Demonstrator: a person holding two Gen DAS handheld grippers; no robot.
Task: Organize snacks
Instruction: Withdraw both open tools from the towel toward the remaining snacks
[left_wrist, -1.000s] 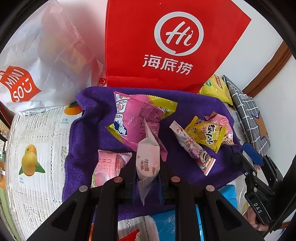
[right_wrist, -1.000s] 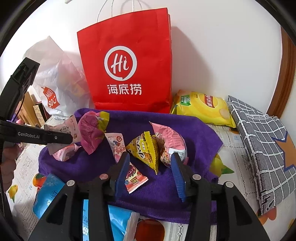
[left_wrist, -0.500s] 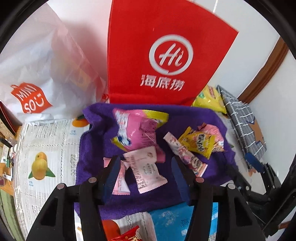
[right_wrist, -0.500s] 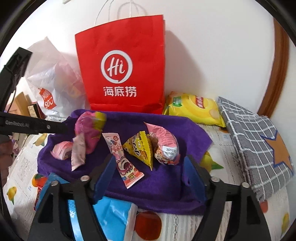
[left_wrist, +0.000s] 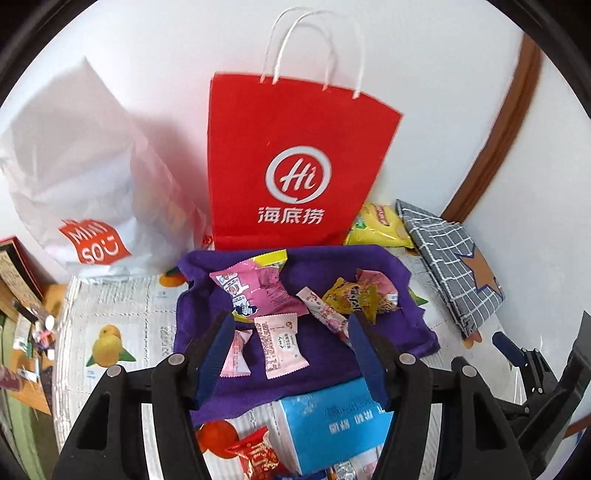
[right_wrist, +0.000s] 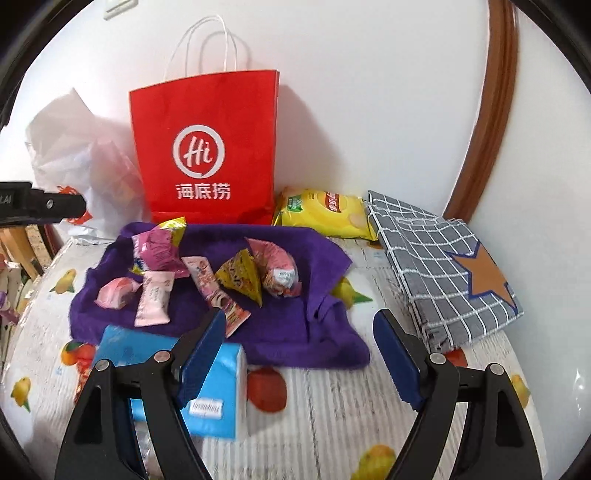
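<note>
Snacks lie scattered on my purple towel (right_wrist: 295, 325) spread over the fruit-print counter (right_wrist: 332, 406). Behind it a red paper bag (right_wrist: 207, 155) stands upright against the wall, its contents hidden from me, beside a white plastic bag (left_wrist: 81, 177). On the towel I see a big pink packet (left_wrist: 258, 288), a yellow triangular pack (right_wrist: 242, 277) and a small pale pink wrapper (left_wrist: 280, 343). My left tongs (left_wrist: 291, 354) hover above, jaws opening, empty. My right tongs (right_wrist: 299, 362) stand wide, holding nothing.
</note>
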